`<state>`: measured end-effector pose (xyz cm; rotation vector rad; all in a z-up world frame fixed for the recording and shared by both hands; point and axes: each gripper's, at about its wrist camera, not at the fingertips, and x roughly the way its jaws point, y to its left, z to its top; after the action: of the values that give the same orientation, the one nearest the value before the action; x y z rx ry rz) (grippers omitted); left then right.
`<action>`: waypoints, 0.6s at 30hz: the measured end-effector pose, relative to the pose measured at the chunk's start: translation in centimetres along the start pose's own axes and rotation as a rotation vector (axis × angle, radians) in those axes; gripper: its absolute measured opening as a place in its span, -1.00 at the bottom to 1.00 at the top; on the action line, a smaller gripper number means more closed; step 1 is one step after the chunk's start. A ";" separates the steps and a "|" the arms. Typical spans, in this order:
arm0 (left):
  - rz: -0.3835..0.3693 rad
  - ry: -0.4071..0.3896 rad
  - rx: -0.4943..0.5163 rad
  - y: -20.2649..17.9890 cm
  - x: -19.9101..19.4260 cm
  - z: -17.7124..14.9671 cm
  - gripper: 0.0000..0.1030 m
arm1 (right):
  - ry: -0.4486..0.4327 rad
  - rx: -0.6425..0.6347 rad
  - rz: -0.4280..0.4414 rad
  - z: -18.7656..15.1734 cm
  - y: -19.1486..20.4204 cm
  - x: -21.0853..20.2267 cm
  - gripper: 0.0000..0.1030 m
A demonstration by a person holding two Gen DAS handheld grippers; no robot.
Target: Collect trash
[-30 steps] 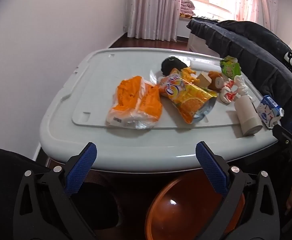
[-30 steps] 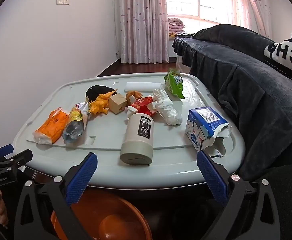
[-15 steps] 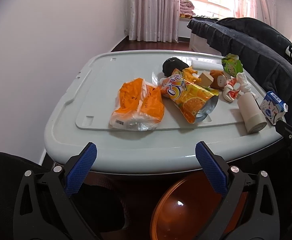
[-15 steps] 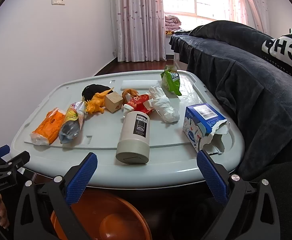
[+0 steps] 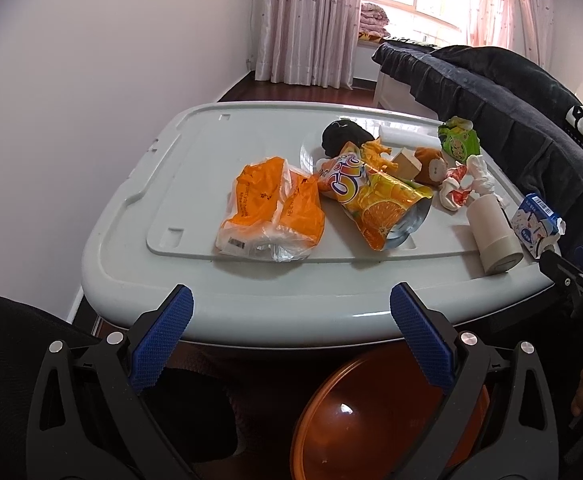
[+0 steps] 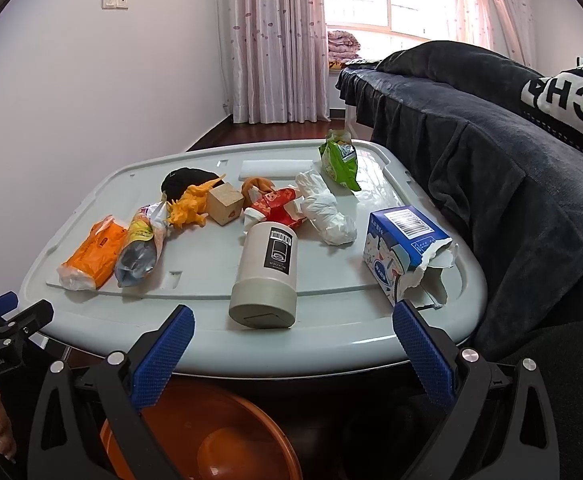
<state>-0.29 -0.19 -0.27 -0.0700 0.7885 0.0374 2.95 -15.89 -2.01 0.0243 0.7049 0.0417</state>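
Note:
Trash lies on a grey plastic lid (image 5: 131, 248) (image 6: 331, 336). An orange tissue pack (image 5: 271, 208) (image 6: 91, 256) and an orange snack bag (image 5: 375, 200) (image 6: 139, 248) lie at the left. A torn blue-white carton (image 6: 407, 248) (image 5: 535, 224), a white crumpled glove (image 6: 325, 212), a red wrapper (image 6: 275, 208) and a green packet (image 6: 339, 160) (image 5: 457, 144) lie at the right. A beige canister (image 6: 265, 276) (image 5: 493, 236) lies on its side. My left gripper (image 5: 289, 332) and right gripper (image 6: 293, 344) are open and empty, held before the lid's near edge.
An orange basin (image 5: 387, 416) (image 6: 211, 436) sits on the floor below the lid's front edge. A yellow toy dinosaur (image 6: 191, 204), a wooden block (image 6: 225, 204), a black cloth (image 6: 183, 180) and a brown plush (image 5: 431, 166) lie mid-lid. A dark-covered bed (image 6: 491, 152) stands at the right.
Both grippers have risen and tilted slightly, so the lid sits lower and farther in each view. Their jaws stay open. Nothing on the lid has moved.

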 end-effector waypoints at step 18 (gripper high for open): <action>-0.007 0.004 -0.006 0.1 0.1 0.0 0.87 | 0.000 -0.012 -0.004 -0.1 0.3 0.0 0.90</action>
<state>-0.22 -0.14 -0.38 -0.0783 0.7925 0.0326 2.91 -15.56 -2.08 0.0115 0.7047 0.0417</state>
